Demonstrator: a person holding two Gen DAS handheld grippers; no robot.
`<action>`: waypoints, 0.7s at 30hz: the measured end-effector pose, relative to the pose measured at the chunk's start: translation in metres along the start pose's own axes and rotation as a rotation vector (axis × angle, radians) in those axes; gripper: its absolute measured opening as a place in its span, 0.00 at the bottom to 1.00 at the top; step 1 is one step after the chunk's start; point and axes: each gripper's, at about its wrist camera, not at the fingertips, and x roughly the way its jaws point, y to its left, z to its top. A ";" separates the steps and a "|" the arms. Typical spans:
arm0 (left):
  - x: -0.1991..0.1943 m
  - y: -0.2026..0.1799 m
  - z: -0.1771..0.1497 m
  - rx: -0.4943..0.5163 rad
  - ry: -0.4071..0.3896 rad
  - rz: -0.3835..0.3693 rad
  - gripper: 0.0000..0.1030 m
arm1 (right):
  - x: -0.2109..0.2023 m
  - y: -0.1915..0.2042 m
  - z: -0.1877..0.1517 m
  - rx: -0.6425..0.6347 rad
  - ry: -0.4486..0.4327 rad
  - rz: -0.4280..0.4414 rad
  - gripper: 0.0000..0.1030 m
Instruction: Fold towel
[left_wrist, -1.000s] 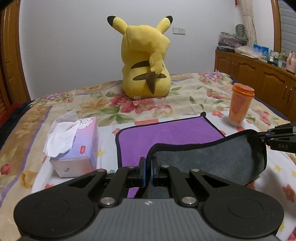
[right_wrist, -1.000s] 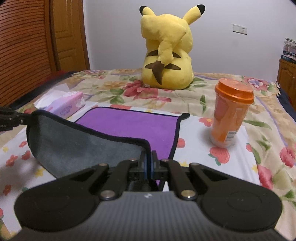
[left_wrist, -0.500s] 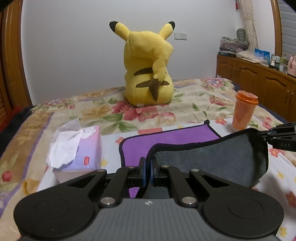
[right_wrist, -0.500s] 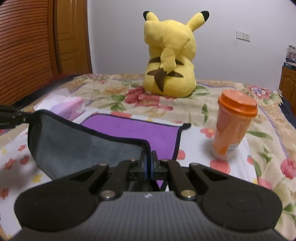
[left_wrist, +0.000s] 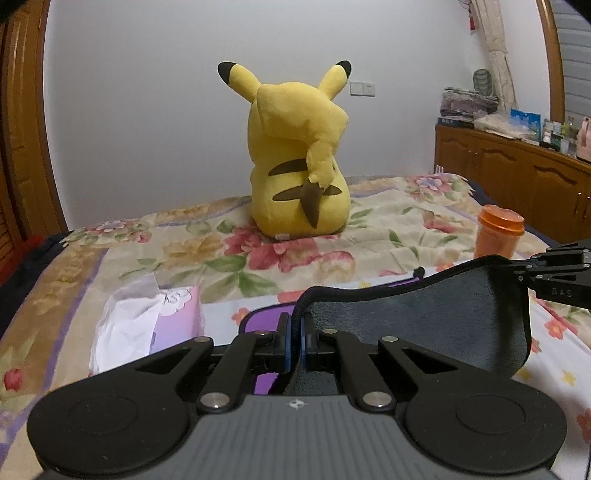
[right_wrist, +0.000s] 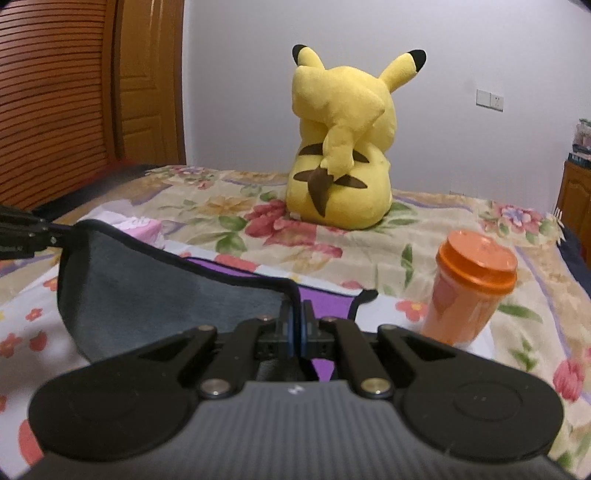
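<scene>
Since the earlier frames, both tongs have been carried higher and further over the bed, so that less of the purple face is seen beyond the raised edge. The left gripper (left_wrist: 294, 334) is clenched on one near corner of the towel (left_wrist: 417, 317), its black piping pinched between the blue pads. The right gripper (right_wrist: 295, 328) is clamped on the other near corner in the same way. Between them the grey underside of the towel is stretched and lifted off the bed, sagging in the middle; the far part, purple side up, appears to be lying flat on the floral bedspread (left_wrist: 376, 236), though most of it is hidden. A tissue box (left_wrist: 162, 321) is seen just left of the towel, an orange cup (right_wrist: 469, 288) near its right edge, and a yellow plush toy (left_wrist: 299, 166) well behind.
</scene>
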 end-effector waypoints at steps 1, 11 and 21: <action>0.002 0.000 0.002 -0.001 0.001 0.001 0.07 | 0.004 -0.001 0.002 -0.001 0.001 -0.007 0.04; 0.021 -0.002 0.023 0.006 -0.021 0.029 0.07 | 0.035 -0.009 0.018 0.005 -0.011 -0.036 0.04; 0.068 0.010 0.031 -0.018 -0.014 0.087 0.07 | 0.064 -0.015 0.023 -0.046 0.000 -0.061 0.04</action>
